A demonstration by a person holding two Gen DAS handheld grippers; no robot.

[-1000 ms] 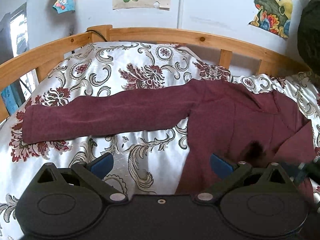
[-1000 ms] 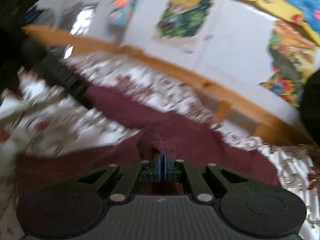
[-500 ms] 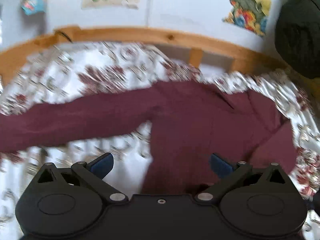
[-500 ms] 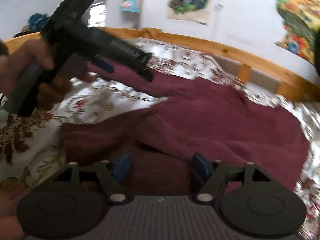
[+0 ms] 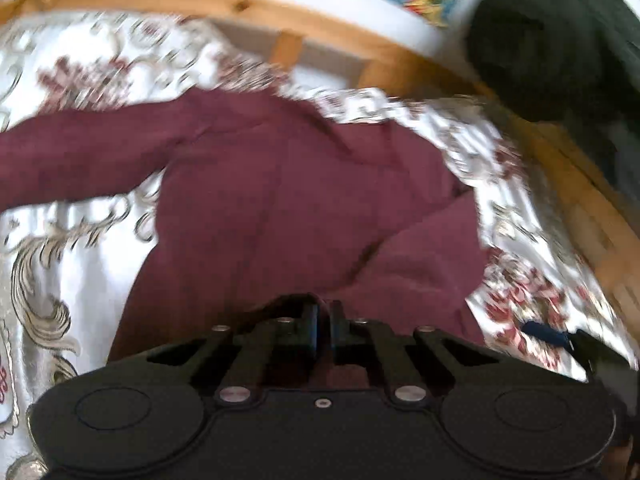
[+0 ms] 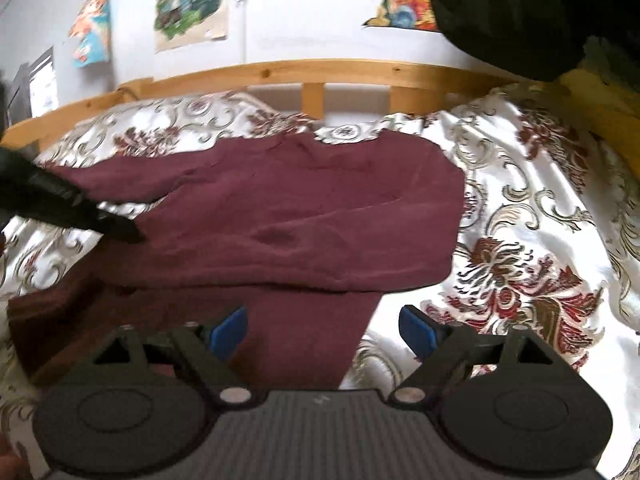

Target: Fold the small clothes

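While the maroon sweater (image 6: pixel 304 208) lies spread across the middle of the bed, its collar toward the wooden bed rail (image 6: pixel 320 70), the folding is only partly done: one sleeve (image 6: pixel 248 268) is laid across the body, the other sleeve (image 5: pixel 84 160) stretches out flat toward the bed's left edge. The left gripper (image 5: pixel 324 330) has its fingers pressed together, apparently pinching the sweater's hem, though blur makes that uncertain. The right gripper (image 6: pixel 324 330) hovers with fingers spread wide, holding nothing. The knit looks soft and matte; the floral bedspread (image 6: pixel 528 240) beneath is glossy satin.
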